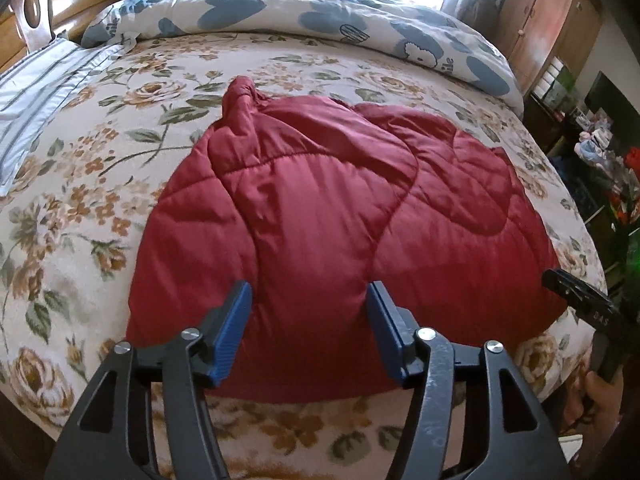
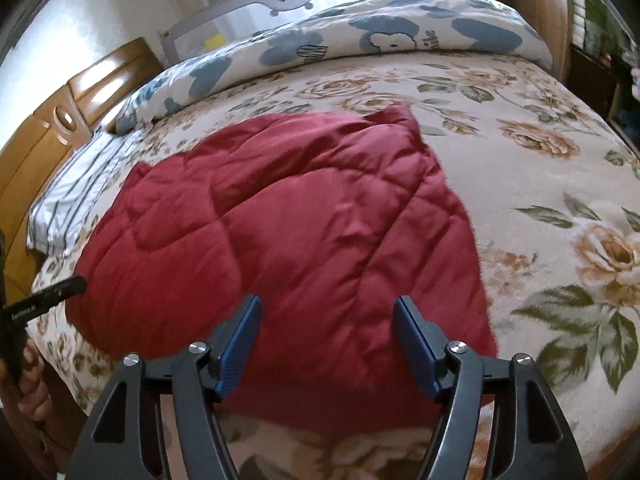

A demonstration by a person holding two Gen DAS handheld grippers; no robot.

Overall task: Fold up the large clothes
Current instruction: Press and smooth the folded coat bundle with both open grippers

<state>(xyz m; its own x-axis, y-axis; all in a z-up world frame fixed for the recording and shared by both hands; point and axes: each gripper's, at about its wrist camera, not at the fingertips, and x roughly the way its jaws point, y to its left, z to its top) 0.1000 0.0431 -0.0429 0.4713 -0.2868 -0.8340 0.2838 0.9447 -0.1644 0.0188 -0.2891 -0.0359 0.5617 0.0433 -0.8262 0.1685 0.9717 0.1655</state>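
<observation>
A red quilted jacket [image 1: 328,200] lies folded into a rounded bundle on the floral bedspread [image 1: 80,208]; a bunched end sticks up at its far left. It also shows in the right wrist view [image 2: 280,232]. My left gripper [image 1: 310,292] is open and empty, hovering over the jacket's near edge. My right gripper [image 2: 326,306] is open and empty, also over the jacket's near edge. The right gripper's black body shows at the right edge of the left wrist view [image 1: 576,296], and the left gripper's body at the left edge of the right wrist view [image 2: 48,298].
A rolled white duvet with blue patterns [image 1: 320,16] lies along the far side of the bed. A striped pillow [image 1: 36,96] sits by the wooden headboard [image 1: 24,12]. A wooden wardrobe [image 1: 552,24] and cluttered shelves [image 1: 600,152] stand to the right.
</observation>
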